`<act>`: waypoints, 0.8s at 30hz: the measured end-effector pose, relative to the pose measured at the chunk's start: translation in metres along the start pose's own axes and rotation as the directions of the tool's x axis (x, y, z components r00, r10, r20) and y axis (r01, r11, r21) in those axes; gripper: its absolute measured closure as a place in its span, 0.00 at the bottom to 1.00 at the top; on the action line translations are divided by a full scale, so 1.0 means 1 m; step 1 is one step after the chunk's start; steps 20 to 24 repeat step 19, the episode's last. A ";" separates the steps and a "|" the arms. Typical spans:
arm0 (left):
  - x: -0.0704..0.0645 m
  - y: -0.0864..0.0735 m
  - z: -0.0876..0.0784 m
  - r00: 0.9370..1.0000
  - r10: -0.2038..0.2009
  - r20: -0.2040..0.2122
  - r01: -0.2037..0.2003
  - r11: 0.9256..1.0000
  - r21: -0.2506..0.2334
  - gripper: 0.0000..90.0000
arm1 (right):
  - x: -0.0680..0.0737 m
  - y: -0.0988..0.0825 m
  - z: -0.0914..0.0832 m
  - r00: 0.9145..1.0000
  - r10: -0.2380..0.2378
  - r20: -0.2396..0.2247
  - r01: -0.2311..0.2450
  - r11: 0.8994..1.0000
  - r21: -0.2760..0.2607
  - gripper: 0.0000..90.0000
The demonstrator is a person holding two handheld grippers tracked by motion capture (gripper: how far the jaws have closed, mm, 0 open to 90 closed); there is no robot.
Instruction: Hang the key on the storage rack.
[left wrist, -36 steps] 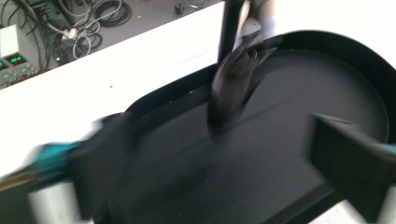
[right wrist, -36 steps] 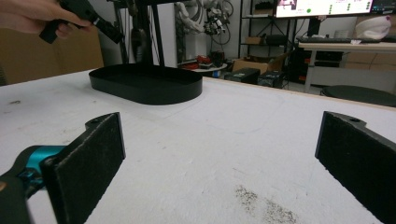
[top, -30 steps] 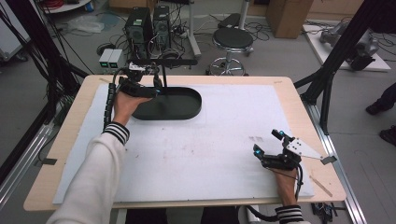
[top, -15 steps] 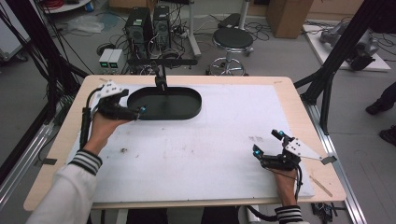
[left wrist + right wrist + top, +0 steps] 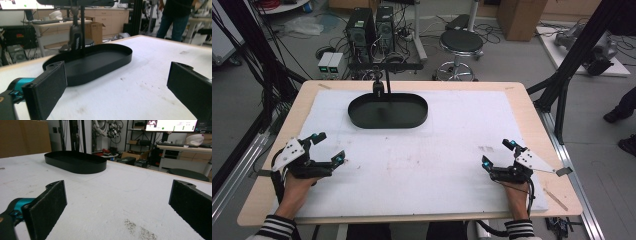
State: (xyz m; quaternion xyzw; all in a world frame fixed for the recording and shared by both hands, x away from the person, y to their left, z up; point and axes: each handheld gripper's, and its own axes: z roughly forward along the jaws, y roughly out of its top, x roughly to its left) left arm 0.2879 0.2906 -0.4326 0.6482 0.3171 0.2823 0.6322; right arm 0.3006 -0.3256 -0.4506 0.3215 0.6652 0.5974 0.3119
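Note:
A black oval tray (image 5: 388,111) lies at the back middle of the white mat; it looks empty (image 5: 100,61) (image 5: 75,161). My left gripper (image 5: 328,148) rests open near the front left of the mat, its jaws wide apart with nothing between them (image 5: 117,87). At the front right my right gripper (image 5: 498,153) is open too, its jaws spread over bare mat (image 5: 117,207). Both point toward the tray from well short of it.
A black camera post (image 5: 379,86) stands at the tray's far rim. The wooden table (image 5: 542,135) is edged by black frame bars. A stool (image 5: 461,42) and computer cases (image 5: 372,22) stand on the floor beyond. A person (image 5: 175,17) stands off in the room.
My left gripper has drawn back from the tray at the back of the table to the front left of the mat. The right gripper has stayed where it was.

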 end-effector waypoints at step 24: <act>-0.005 -0.023 -0.018 0.998 0.039 -0.056 -0.044 0.996 -0.084 0.04 | 0.000 -0.001 -0.001 1.000 0.005 0.003 -0.005 1.000 -0.008 0.01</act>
